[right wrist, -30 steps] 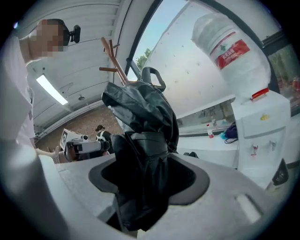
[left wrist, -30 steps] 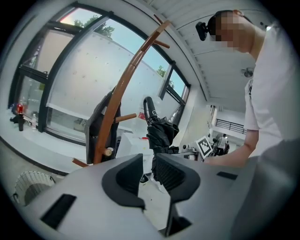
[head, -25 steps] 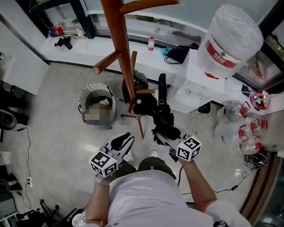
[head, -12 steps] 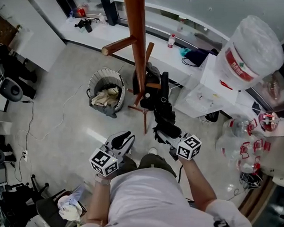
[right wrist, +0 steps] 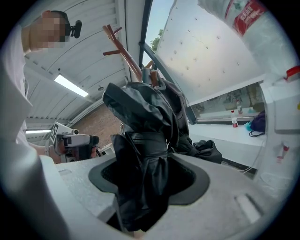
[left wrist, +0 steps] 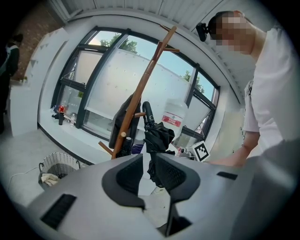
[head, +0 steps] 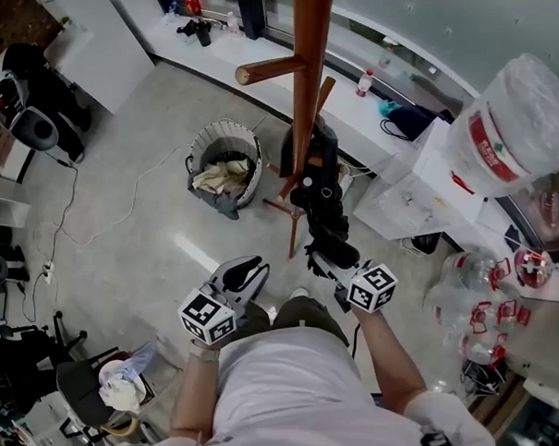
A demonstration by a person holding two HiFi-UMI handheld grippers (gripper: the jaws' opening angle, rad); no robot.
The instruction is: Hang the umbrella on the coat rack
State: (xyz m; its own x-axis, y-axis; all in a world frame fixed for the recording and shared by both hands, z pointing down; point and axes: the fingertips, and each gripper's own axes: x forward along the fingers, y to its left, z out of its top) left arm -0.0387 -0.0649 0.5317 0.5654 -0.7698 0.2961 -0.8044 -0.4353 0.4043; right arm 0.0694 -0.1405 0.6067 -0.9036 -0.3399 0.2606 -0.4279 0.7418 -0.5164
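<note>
Right now the black umbrella (head: 323, 205) is folded, its crumpled fabric cinched by a strap, and it stands upright just in front of the wooden coat rack (head: 307, 80) post. My right gripper (right wrist: 149, 176) is clamped around its lower end, jaws partway closed. My left gripper (left wrist: 147, 171) holds nothing, jaws slightly apart.

The left gripper (left wrist: 146, 164) has its two jaws apart with nothing in them, and past them a black folded umbrella (left wrist: 158, 136) stands up near the brown coat rack (left wrist: 140, 91), with a wire basket (left wrist: 55, 166) low at the left.
</note>
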